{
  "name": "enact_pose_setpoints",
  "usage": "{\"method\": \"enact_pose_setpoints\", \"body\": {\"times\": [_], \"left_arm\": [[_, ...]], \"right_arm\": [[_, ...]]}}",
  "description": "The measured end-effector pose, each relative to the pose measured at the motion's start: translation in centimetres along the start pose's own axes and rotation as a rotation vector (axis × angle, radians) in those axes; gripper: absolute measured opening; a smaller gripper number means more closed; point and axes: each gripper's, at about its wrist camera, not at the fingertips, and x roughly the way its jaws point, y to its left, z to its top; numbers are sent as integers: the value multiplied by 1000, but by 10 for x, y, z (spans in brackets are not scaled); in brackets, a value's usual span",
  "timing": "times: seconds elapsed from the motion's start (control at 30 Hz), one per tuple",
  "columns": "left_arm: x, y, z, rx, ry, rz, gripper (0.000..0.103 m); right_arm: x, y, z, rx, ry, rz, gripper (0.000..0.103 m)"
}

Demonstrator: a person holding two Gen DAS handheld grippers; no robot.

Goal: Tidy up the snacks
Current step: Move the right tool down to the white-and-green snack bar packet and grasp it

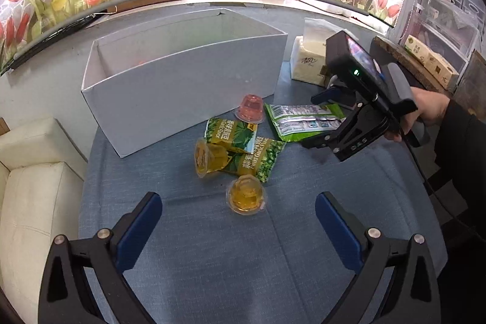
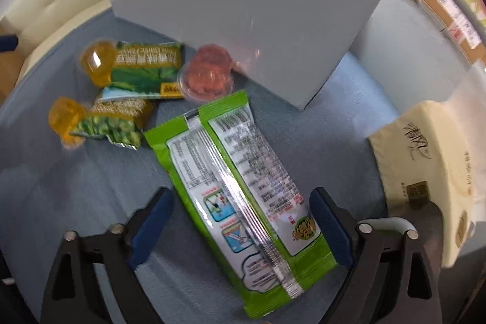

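Blue-grey cloth covers the tabletop (image 1: 212, 248), with a tulip-print wall behind it. Near its middle lies the snack cluster: a long green packet (image 2: 240, 190) face down, two green pea packets (image 1: 243, 148) overlapping, two yellow jelly cups (image 1: 246, 194) beside them and a pink jelly cup (image 1: 249, 109) just in front of the white box (image 1: 182, 75). That open box stands towards the far edge. The right gripper (image 2: 243, 226) points steeply down over the long packet, its jaws wide apart on either side of it, pads not pressing. The left gripper (image 1: 238, 220) hangs over the near cloth, jaws spread, nothing between them. A tissue pack (image 2: 425, 166) sits by the right edge.
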Motion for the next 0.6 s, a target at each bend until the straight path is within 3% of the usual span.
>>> {"method": "enact_pose_setpoints", "body": {"times": [0.2, 0.33, 0.6], "left_arm": [[12, 1, 2, -8, 10, -5, 103], [19, 2, 1, -20, 17, 3, 103], [26, 1, 1, -15, 15, 18, 103]], "right_arm": [[5, -20, 3, 29, 6, 77, 96], [4, -33, -3, 60, -13, 74, 91], [-14, -16, -16, 117, -36, -57, 84]]}}
